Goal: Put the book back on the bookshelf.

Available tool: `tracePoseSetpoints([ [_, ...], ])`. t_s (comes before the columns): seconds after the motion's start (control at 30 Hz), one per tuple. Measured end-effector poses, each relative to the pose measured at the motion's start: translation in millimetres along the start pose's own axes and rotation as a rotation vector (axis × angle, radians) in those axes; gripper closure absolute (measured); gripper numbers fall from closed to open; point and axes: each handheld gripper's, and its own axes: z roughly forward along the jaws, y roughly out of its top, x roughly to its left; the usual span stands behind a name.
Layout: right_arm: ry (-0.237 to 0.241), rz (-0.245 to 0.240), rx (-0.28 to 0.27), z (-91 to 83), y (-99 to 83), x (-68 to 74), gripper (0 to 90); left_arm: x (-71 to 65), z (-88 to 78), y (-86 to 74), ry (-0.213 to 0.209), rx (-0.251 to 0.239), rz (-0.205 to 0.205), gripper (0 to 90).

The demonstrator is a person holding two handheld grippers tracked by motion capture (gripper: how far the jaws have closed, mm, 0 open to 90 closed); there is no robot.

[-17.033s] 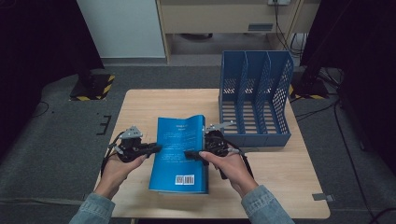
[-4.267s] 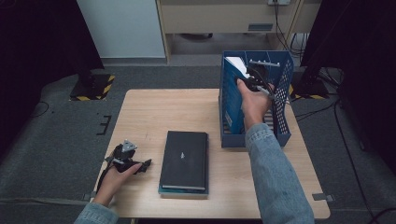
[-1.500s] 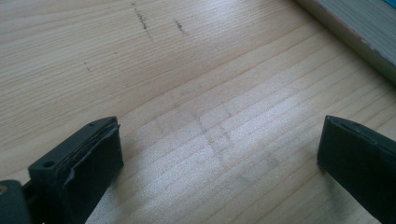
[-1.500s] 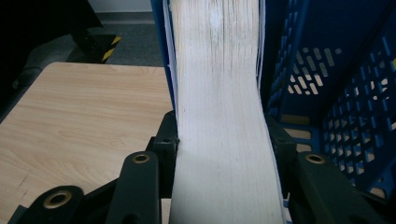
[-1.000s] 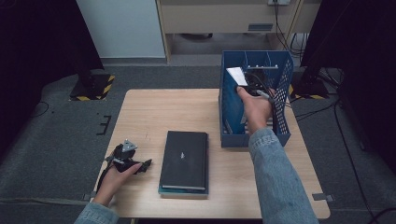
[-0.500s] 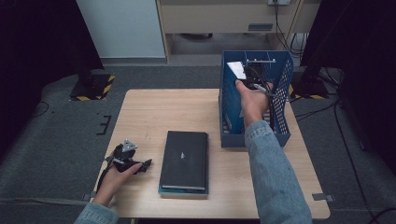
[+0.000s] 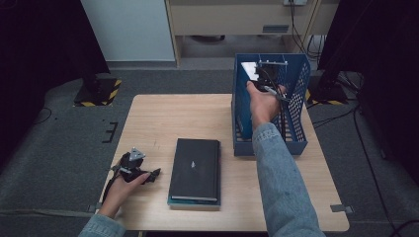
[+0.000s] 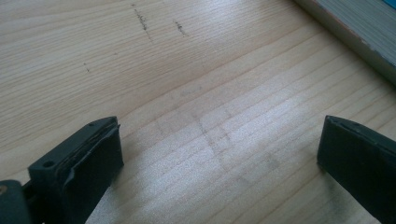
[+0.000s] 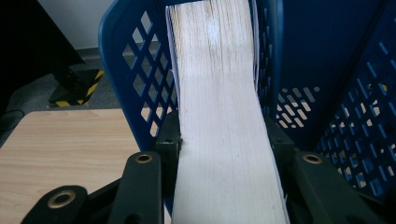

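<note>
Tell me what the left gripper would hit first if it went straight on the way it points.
Probably the black book: the left gripper lies low on the table, open jaws aimed toward the book's edge, though depth is unclear.

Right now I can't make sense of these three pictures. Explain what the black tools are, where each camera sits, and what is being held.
A person holds a hand-operated two-jaw gripper in each hand. The high view looks down on a wooden table. The other two cameras ride on the grippers and look along their jaws. The left gripper rests on the table with its jaws open and nothing between them. The right gripper is clamped on a book, page edges facing the camera, standing in the blue file rack. A black book lies flat on the table, on top of another one.
</note>
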Motion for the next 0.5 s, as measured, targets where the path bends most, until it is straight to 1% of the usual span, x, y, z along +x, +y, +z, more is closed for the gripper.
tracePoseSetpoints([
  [0.1,-0.008,0.006,-0.003,3.8,-0.5,0.1,60.2,-0.1,0.0,-0.1,0.0,-0.001,0.0,0.0],
  [0.2,-0.015,-0.006,0.006,6.4,-0.6,0.8,60.2,0.0,0.0,-0.1,-0.001,0.0,0.0,0.0],
  [0.5,-0.032,-0.005,0.0,8.0,-2.1,2.7,60.1,-0.1,-0.1,-0.1,-0.002,-0.001,0.0,0.0],
])
